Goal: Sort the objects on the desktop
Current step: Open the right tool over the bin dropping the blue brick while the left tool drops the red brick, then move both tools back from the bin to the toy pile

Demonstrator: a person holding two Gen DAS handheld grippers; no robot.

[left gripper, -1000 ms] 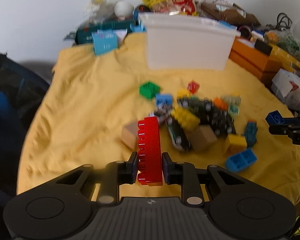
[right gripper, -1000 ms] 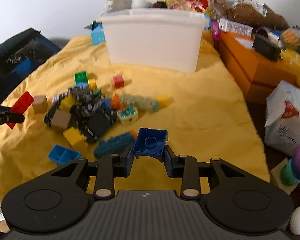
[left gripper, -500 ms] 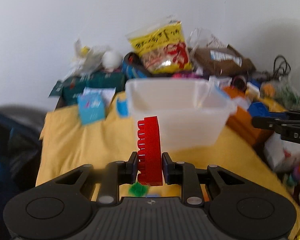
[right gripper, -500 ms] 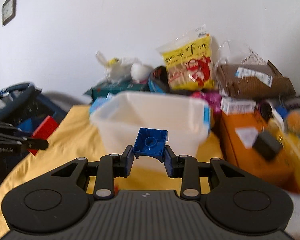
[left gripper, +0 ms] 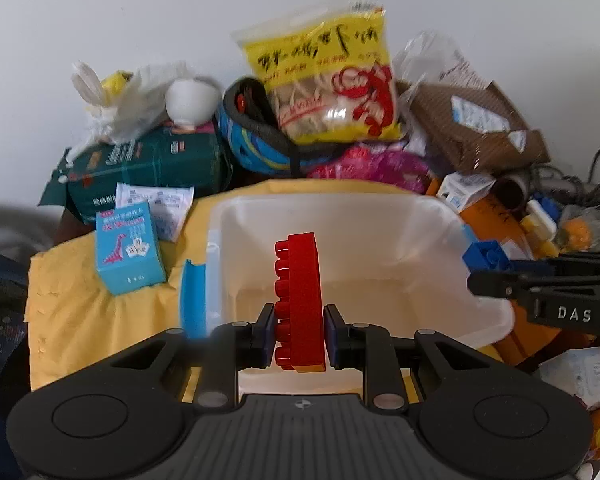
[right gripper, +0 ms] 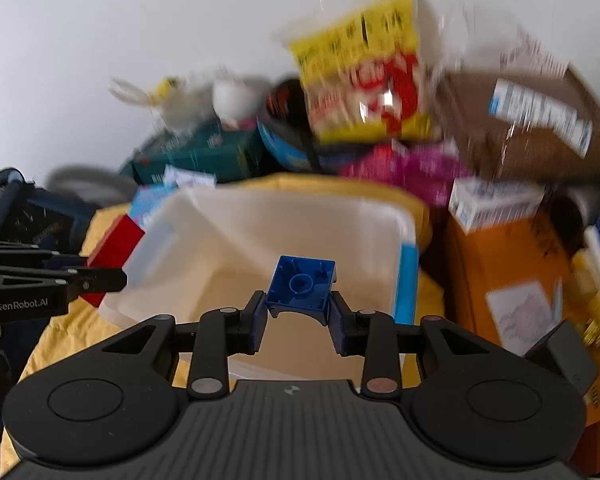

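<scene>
Item: left gripper (left gripper: 299, 322), pinching red brick (left gripper: 299, 300) on edge, above white bin (left gripper: 380, 216)
Item: right gripper (right gripper: 299, 314), pinching blue brick (right gripper: 301, 289), hollow side facing camera, over same bin's near right portion
Risk: grippers close across the bin; simultaneous release may knock them together, or bounce a brick over the rim onto the yellow cloth (left gripper: 80, 312)

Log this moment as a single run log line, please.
stage: over white bin | left claw: shut on red brick | right claw: shut on blue brick | bin: looks empty | released: neither
</scene>
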